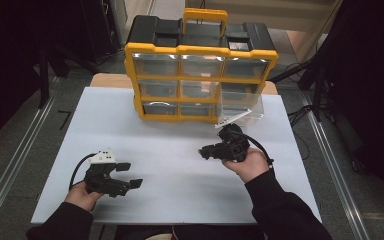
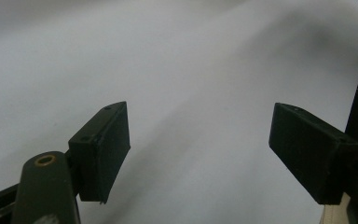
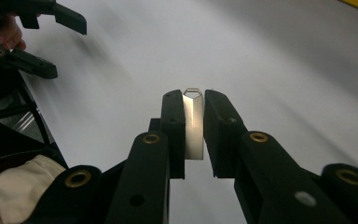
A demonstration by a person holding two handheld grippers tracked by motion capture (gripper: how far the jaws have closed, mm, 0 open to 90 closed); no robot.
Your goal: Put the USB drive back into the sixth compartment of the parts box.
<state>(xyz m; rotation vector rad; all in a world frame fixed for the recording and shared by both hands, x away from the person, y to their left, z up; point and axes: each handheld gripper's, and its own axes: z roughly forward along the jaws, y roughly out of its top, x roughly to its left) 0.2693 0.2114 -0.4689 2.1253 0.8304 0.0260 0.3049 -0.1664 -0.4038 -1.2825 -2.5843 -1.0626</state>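
Clamped in the right claw [image 3: 194, 105] sits a small silver metal tag [image 3: 194, 126], held above the table [image 1: 180, 150] toward its right edge. Left claw [image 1: 125, 175] rests near the front-left corner, spread apart. Behind stands a yellow drawer box [image 1: 200, 82].

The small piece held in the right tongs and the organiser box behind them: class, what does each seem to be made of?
The small piece held in the right tongs looks like metal: flat, silvery, with a bright sheen and a thin wire loop at its tip. The organiser box looks like hard plastic: a matte black and yellow frame, with clear, see-through drawers that catch the light.
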